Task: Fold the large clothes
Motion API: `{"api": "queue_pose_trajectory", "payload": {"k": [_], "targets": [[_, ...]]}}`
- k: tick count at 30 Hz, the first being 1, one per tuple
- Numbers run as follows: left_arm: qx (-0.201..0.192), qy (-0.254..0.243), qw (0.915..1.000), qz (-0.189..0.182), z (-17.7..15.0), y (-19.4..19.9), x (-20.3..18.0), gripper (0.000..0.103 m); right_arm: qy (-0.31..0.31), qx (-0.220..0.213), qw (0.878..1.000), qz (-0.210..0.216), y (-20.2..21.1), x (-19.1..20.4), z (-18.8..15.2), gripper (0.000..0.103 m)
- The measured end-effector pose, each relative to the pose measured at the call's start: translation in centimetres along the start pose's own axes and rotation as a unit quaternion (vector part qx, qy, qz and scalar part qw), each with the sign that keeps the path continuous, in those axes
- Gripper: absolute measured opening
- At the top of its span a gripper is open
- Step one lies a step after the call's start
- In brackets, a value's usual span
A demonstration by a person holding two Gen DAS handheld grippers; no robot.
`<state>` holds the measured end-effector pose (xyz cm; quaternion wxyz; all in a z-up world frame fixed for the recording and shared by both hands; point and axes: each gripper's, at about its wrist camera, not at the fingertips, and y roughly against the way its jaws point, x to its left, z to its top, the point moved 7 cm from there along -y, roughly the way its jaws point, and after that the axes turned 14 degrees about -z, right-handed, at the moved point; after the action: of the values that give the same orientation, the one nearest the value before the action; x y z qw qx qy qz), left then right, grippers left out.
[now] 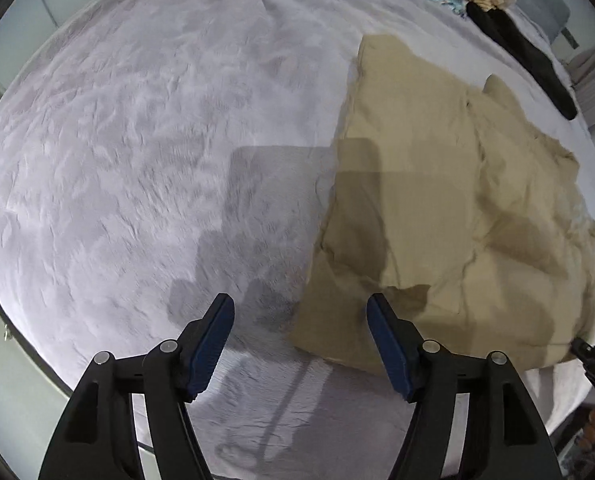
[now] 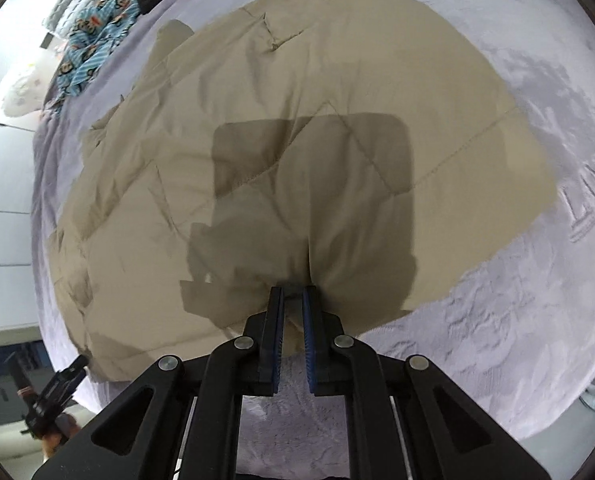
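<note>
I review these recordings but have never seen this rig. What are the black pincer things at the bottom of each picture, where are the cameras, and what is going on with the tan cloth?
A person holds a two-finger gripper in each hand; each carries a fisheye camera looking along its fingers. In the left camera's view the left gripper stands open with nothing between its pads, above the near corner of the tan garment. In the right camera's view the right gripper is shut on the garment's near edge. The garment lies spread on a pale lilac blanket. A patterned blue garment lies further back.
</note>
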<state>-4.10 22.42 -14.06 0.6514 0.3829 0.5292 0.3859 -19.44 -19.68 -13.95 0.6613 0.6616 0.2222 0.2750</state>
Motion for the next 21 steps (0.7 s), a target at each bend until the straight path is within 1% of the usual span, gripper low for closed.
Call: {"api": "queue_pose_trajectory", "payload": {"k": [4, 6, 8, 10, 14, 16, 18, 21], "targets": [[0.002, -0.023, 0.9997, -0.008, 1.6, 0.5, -0.3, 0.070, 0.011, -0.014, 1.000, -0.010, 1.2, 1.7, 0.0, 0.010], [0.001, -0.034, 0.9994, -0.009, 2.5, 0.5, -0.5, 0.070, 0.026, -0.026, 0.999, -0.001, 2.3, 3.5, 0.0, 0.011], [0.004, -0.036, 0.9993, -0.013, 3.5, 0.2, -0.6, 0.070, 0.045, -0.029, 0.999, 0.007, 2.7, 5.4, 0.1, 0.011], [0.010, -0.035, 0.9992, -0.017, 4.0, -0.2, -0.7, 0.070, 0.063, -0.028, 0.998, 0.009, 2.8, 7.1, 0.0, 0.011], [0.019, -0.053, 0.9983, -0.017, 5.1, -1.1, -1.5, 0.071, 0.085, -0.014, 0.996, 0.016, 1.8, 10.2, -0.2, 0.011], [0.022, -0.058, 0.9979, -0.018, 5.2, -1.4, -2.0, 0.098, 0.090, -0.008, 0.996, 0.018, 1.3, 11.2, -0.3, 0.011], [0.018, -0.067, 0.9975, -0.018, 5.5, -1.3, -2.3, 0.099, 0.096, -0.004, 0.995, 0.019, 0.9, 12.1, -0.5, 0.011], [0.025, -0.071, 0.9970, -0.015, 6.0, -1.8, -2.4, 0.099, 0.102, 0.001, 0.995, 0.016, 0.4, 13.6, -0.5, 0.011]]}}
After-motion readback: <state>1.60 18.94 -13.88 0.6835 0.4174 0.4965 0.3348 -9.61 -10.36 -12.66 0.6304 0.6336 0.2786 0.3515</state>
